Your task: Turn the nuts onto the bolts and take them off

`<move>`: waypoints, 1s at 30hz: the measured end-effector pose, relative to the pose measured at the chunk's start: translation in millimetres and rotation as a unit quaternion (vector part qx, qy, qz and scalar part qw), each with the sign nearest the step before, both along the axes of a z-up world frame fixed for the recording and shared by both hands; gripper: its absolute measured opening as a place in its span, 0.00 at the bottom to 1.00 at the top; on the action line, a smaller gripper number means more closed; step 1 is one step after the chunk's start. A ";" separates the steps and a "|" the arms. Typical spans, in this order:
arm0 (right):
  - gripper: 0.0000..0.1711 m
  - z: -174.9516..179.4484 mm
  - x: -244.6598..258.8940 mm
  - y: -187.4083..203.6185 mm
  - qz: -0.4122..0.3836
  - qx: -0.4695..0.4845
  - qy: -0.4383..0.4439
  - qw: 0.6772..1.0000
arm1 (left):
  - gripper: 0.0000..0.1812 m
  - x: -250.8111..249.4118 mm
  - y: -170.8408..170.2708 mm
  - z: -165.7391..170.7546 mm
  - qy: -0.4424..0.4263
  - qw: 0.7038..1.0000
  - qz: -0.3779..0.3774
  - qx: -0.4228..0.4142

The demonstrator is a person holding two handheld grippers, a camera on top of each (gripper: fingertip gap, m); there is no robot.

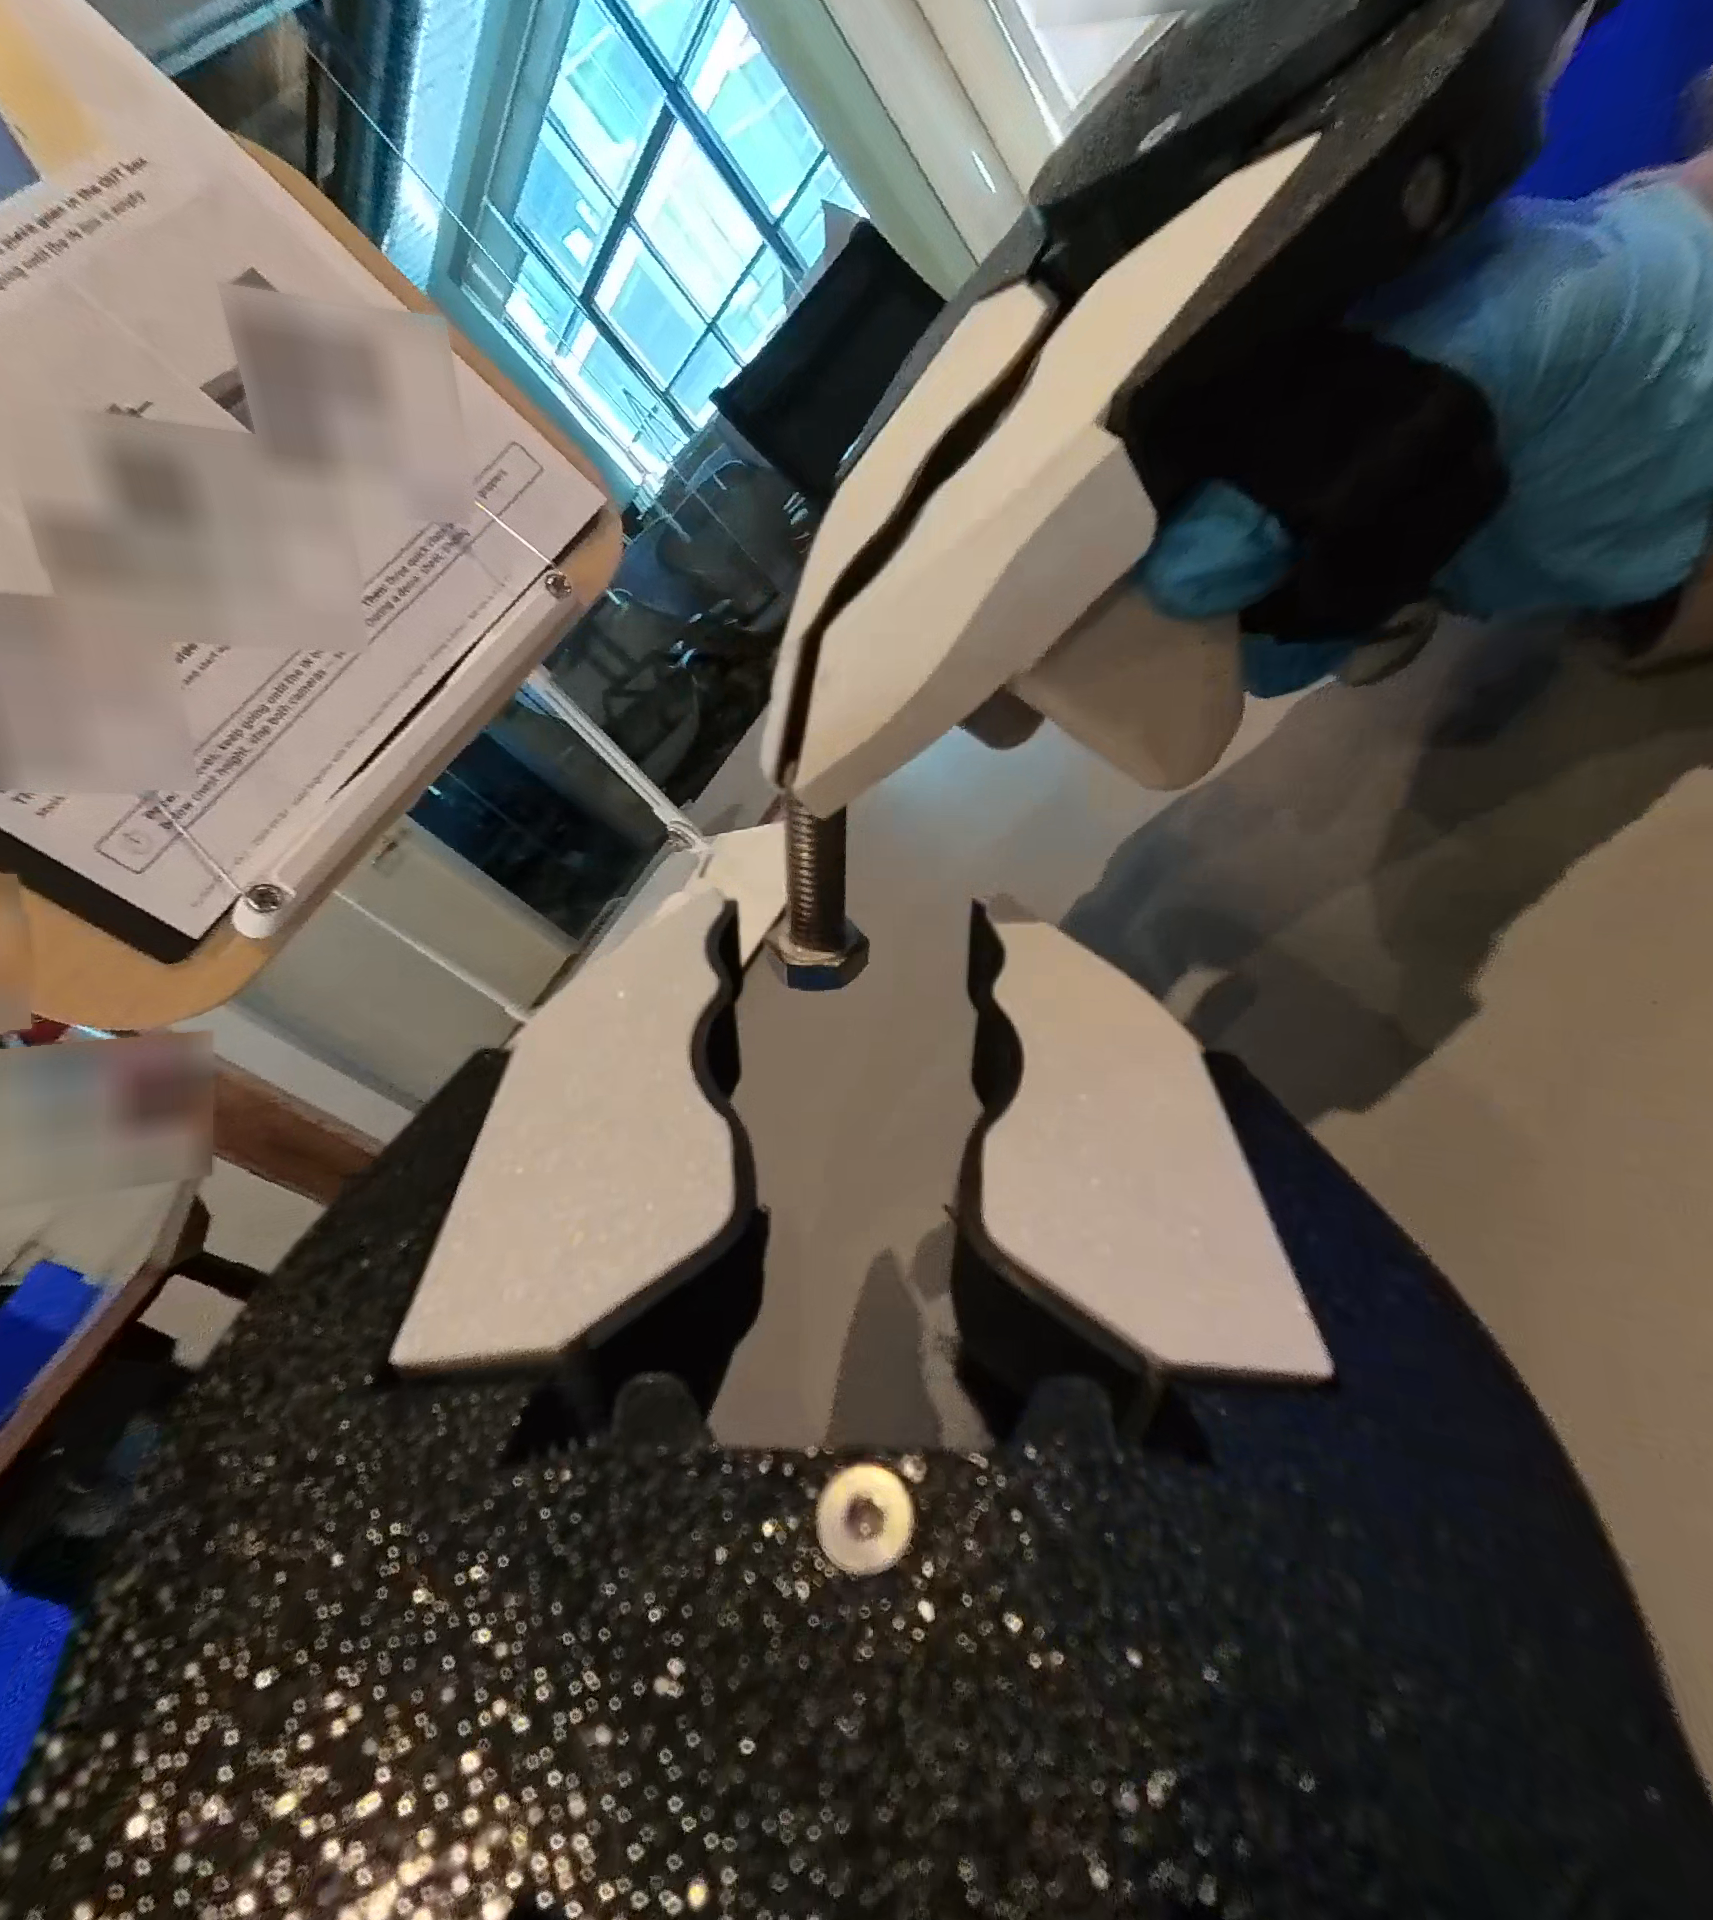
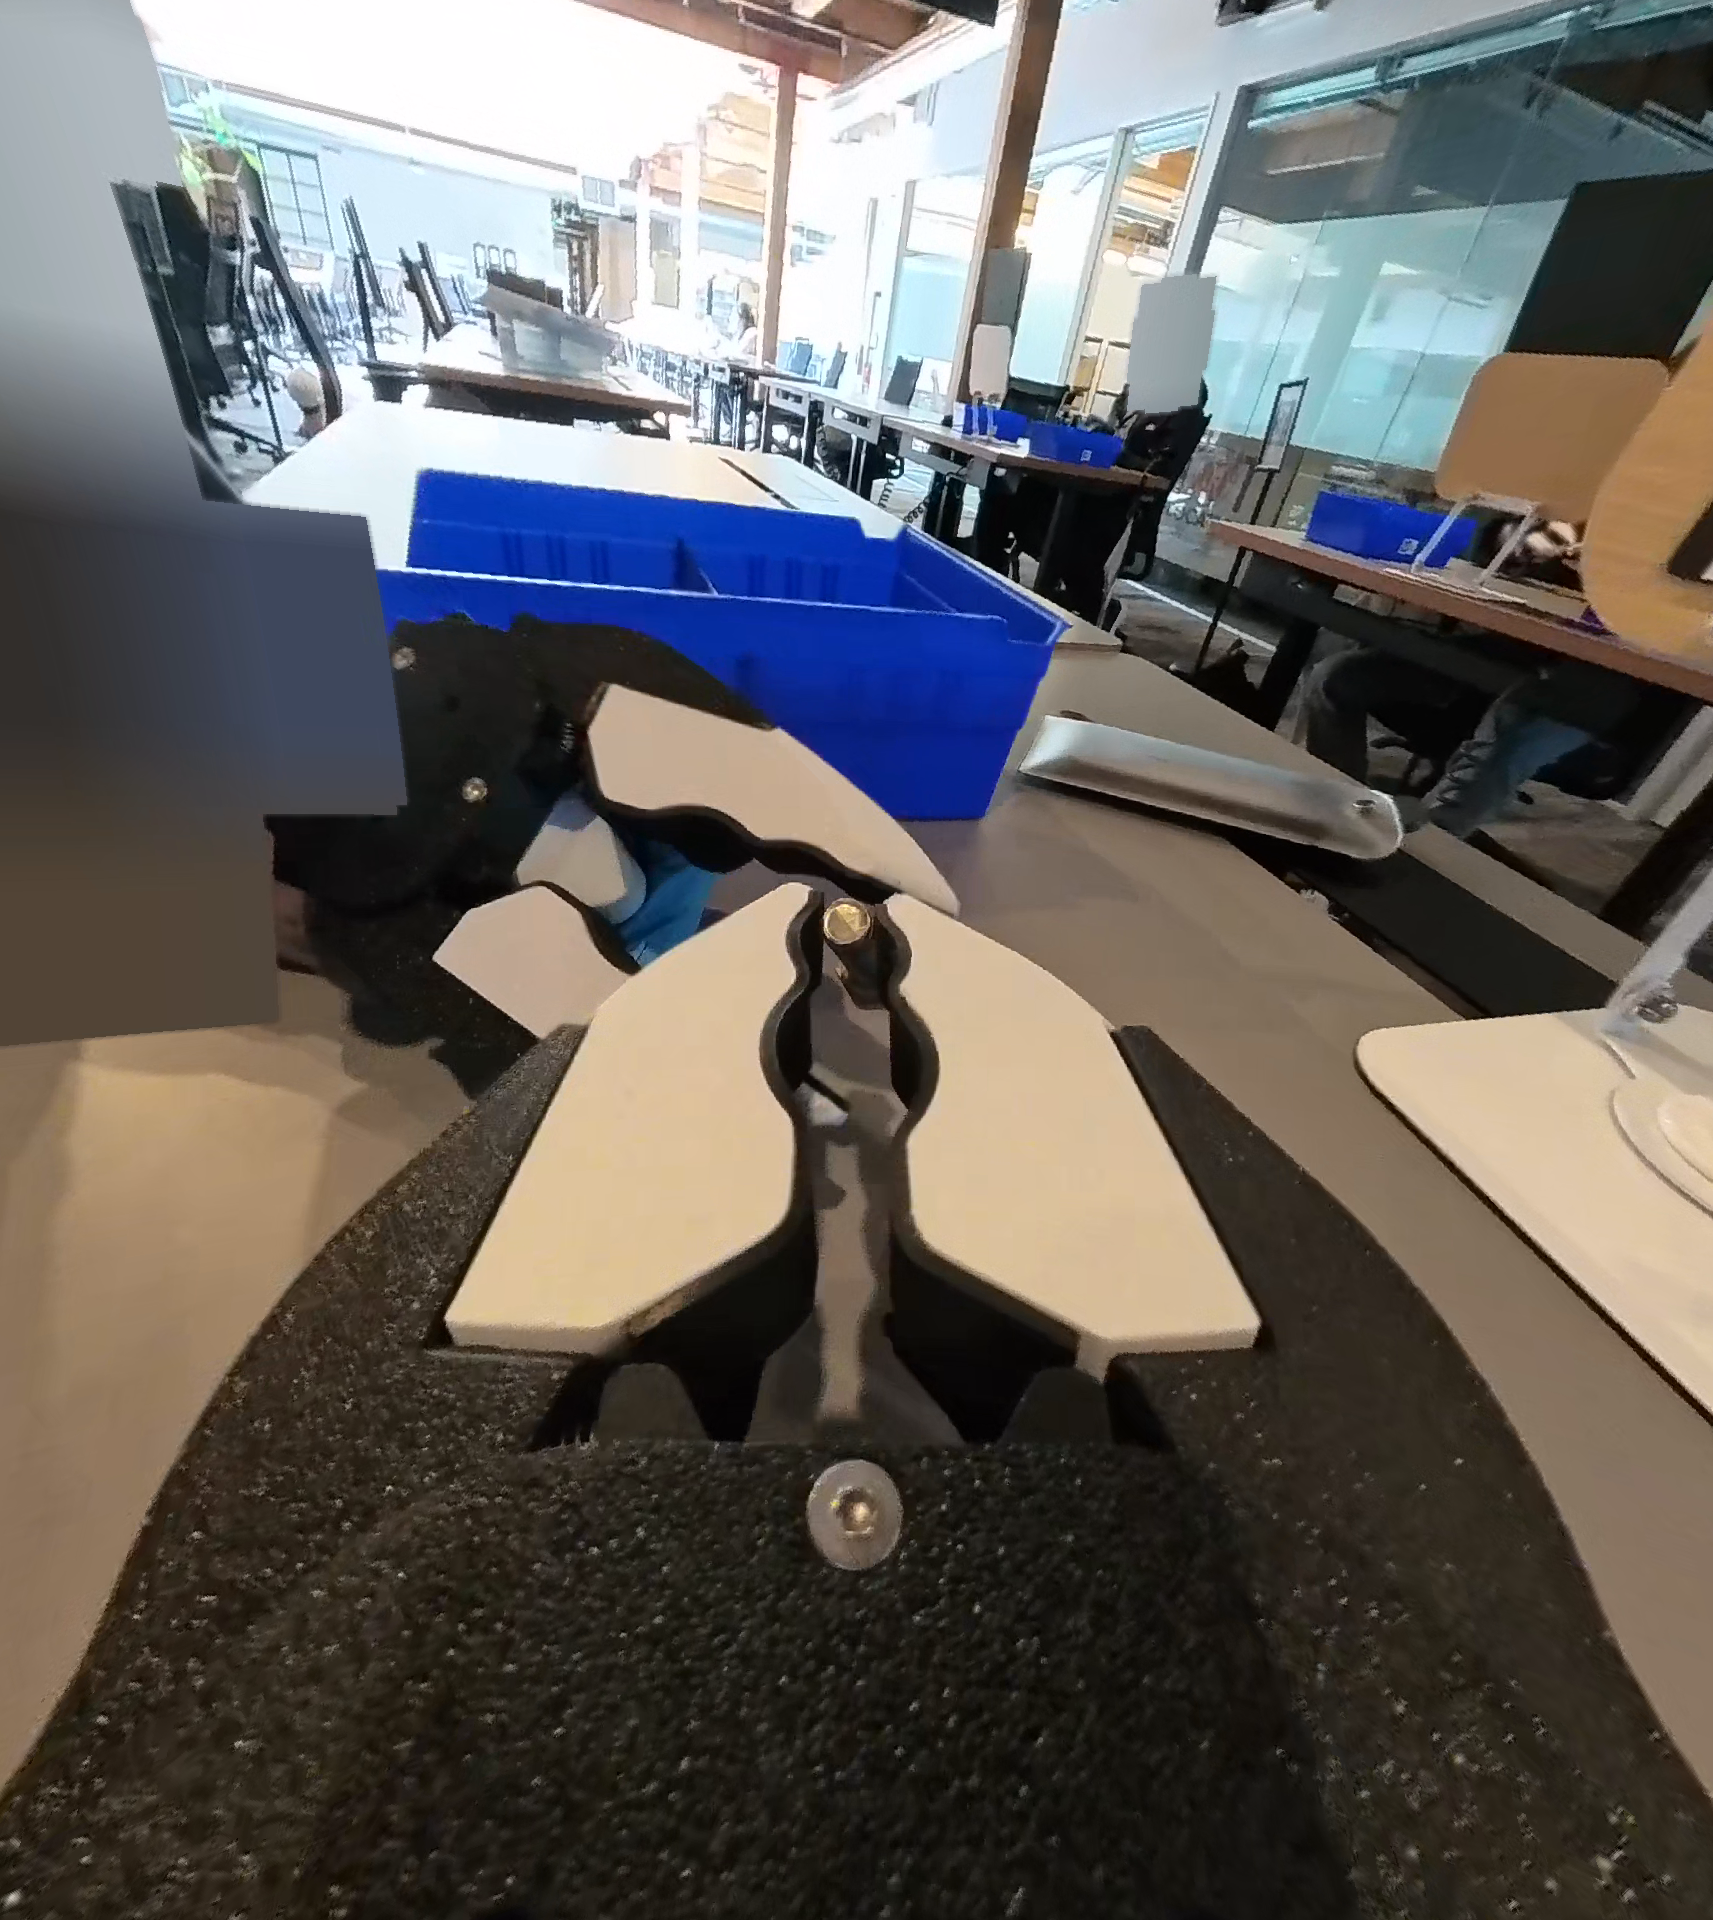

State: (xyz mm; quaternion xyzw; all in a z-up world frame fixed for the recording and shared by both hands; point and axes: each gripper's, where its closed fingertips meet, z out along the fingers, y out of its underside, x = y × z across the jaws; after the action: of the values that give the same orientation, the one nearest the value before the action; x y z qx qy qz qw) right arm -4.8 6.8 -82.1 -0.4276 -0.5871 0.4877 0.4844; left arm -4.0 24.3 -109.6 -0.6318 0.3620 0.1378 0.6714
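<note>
A threaded steel bolt [image 1: 816,868] stands upright in the air above the grey table. A hex piece [image 1: 818,954] sits at its low end; I cannot tell whether it is a nut or the bolt's head. My right gripper [image 1: 787,774] comes down from the upper right and is shut on the bolt's top end. In the right wrist view the bolt's shiny end [image 2: 844,920] shows between the closed tips of my right gripper [image 2: 844,906]. My left gripper [image 1: 852,920] is open, its jaws either side of the hex piece, the left fingertip [image 1: 727,935] close beside it.
A blue divided bin [image 2: 727,665] stands on the table behind the grippers. A flat metal piece [image 2: 1205,779] lies to its right. A white base [image 2: 1558,1195] carries a stand with an instruction sheet [image 1: 208,468]. A blue-gloved hand [image 1: 1610,395] holds the right gripper. My two grippers' fingertips are within a few centimetres of each other.
</note>
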 end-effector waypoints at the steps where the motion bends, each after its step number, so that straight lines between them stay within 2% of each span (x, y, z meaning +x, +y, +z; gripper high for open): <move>1: 0.05 -0.3 0.5 -0.3 0.000 0.005 -0.003 1.000 | 0.22 0.5 -0.1 -0.9 -0.004 1.000 -0.004 -0.004; 12: 0.05 -2.8 3.5 -6.7 0.018 0.018 -0.029 0.999 | 0.13 -1.2 0.2 -6.0 -0.009 1.000 -0.006 -0.021; 20: 0.05 -5.7 8.5 -6.7 0.028 0.028 -0.043 0.998 | 0.13 3.1 -2.5 -5.2 -0.020 0.999 -0.028 -0.022; 24: 0.05 -3.5 13.5 -7.3 0.044 0.019 -0.042 0.998 | 0.14 13.1 -7.7 -7.1 -0.025 0.997 -0.065 -0.033; 30: 0.05 -3.5 17.3 -9.4 0.066 0.004 -0.045 0.997 | 0.10 15.1 -10.5 -6.3 -0.041 0.995 -0.081 -0.041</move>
State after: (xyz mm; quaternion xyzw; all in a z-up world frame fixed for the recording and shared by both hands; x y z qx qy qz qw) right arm 12.6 -2.6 -85.6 -0.4074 -0.6372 0.4966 0.4259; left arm 11.1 13.8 -115.9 -0.6322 0.3896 0.0417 0.6685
